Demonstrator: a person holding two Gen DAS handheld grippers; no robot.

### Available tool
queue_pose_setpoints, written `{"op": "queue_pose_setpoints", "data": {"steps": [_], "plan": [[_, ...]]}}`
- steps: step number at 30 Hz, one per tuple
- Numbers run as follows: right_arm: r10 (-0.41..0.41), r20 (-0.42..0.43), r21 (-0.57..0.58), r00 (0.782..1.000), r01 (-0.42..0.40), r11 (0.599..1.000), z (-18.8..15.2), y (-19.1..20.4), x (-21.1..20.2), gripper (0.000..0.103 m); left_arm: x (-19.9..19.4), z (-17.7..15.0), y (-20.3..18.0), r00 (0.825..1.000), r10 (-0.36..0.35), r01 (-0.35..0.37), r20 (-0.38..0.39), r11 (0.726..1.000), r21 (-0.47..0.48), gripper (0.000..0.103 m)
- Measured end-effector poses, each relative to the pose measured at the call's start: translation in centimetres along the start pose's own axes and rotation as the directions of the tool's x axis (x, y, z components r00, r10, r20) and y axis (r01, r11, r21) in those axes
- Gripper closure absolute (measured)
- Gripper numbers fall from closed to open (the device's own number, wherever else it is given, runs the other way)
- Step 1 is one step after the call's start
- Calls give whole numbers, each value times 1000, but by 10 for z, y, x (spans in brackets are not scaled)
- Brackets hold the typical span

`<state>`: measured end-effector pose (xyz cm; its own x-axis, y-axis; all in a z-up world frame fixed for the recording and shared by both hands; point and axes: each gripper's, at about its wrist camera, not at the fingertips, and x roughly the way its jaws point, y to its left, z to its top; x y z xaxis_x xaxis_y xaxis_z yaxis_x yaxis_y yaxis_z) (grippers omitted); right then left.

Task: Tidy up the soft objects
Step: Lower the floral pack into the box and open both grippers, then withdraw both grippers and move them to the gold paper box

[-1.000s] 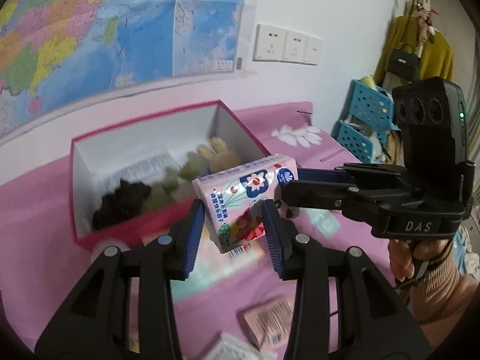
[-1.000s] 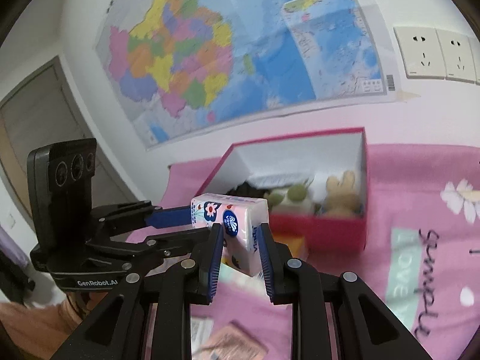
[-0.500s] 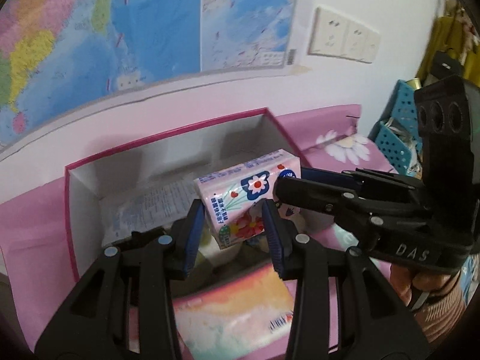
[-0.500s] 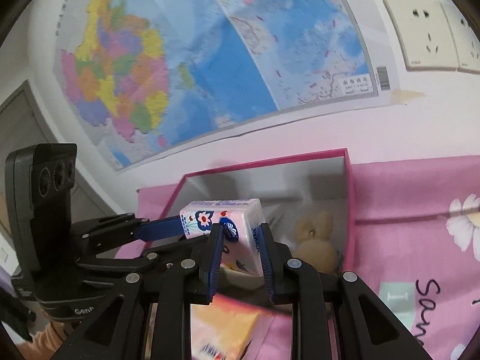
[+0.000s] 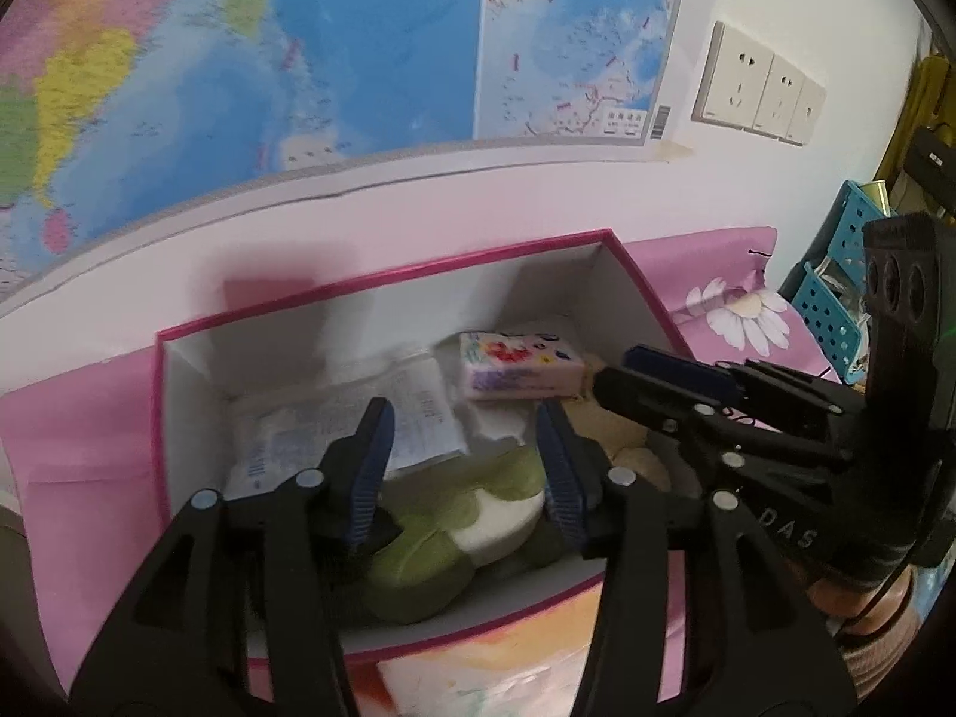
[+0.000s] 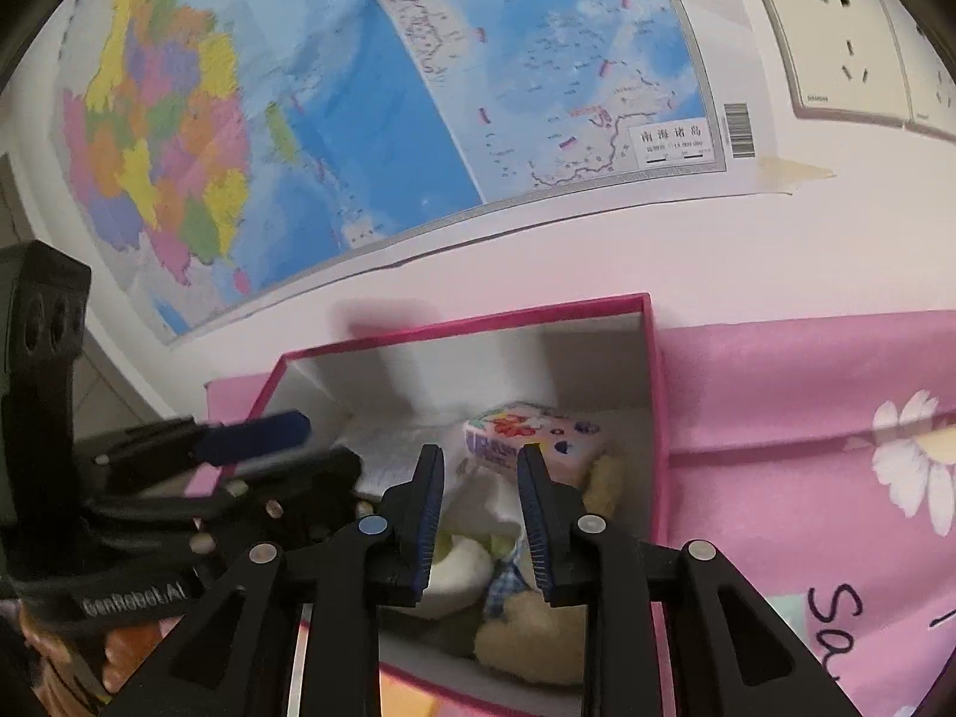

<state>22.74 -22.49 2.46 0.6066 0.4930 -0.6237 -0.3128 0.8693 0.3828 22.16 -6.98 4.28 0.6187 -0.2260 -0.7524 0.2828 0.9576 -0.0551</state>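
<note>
Two tongs, left tongs (image 5: 463, 463) opening, right tongs (image 6: 481, 493) opening, both empty; tissue pack (image 5: 520, 361) beyond tips in box (image 5: 382, 281); withdrawing low risks snagging rim.

Glossy plastic-wrapped tissue pack (image 5: 521, 365); fuzzy plush toy (image 5: 418, 561); matt cardboard box (image 5: 382, 281).

- Ahead of me a large coloured map (image 5: 334, 60) hangs on the white wall, its lower right corner taped down.
- Right of the map I see a row of white wall sockets (image 5: 756, 95).
- A pink cloth (image 6: 806, 418) printed with white daisies and dark lettering covers the surface.
- Far to my right, blue perforated baskets (image 5: 836, 293) stand beside the surface.
- Above them hangs something yellow (image 5: 923, 101); I cannot make out what.
</note>
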Motion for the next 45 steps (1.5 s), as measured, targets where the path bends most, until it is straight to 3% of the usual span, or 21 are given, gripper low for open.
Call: {"op": "queue_pose_setpoints", "data": {"steps": [8, 13, 18, 21, 26, 35, 45], "plan": [[66, 2, -40, 998, -66, 997, -20, 14, -34, 76, -54, -30, 14, 993, -66, 64, 100, 998, 22, 51], [144, 14, -112, 990, -141, 984, -43, 39, -69, 71, -99, -66, 19, 980, -104, 94, 169, 993, 66, 44], [230, -40, -146, 972, -234, 961, -73, 62, -86, 70, -119, -106, 30, 978, -105, 97, 179, 994, 54, 44], [264, -86, -163, 961, -275, 948, -92, 75, -89, 70, -121, -128, 41, 985, -47, 42, 167, 999, 33, 44], [328, -180, -164, 927, -357, 920, -122, 96, -84, 70, -111, -169, 69, 995, -33, 38, 91, 998, -52, 44], [417, -363, -90, 833, -477, 874, -172, 129, -40, 70, -92, -218, 98, 999, -37, 33, -36, 992, -119, 44], [455, -435, -20, 777, -513, 858, -191, 151, 4, 74, -82, -239, 102, 990, -110, 100, -93, 989, -113, 44]]}}
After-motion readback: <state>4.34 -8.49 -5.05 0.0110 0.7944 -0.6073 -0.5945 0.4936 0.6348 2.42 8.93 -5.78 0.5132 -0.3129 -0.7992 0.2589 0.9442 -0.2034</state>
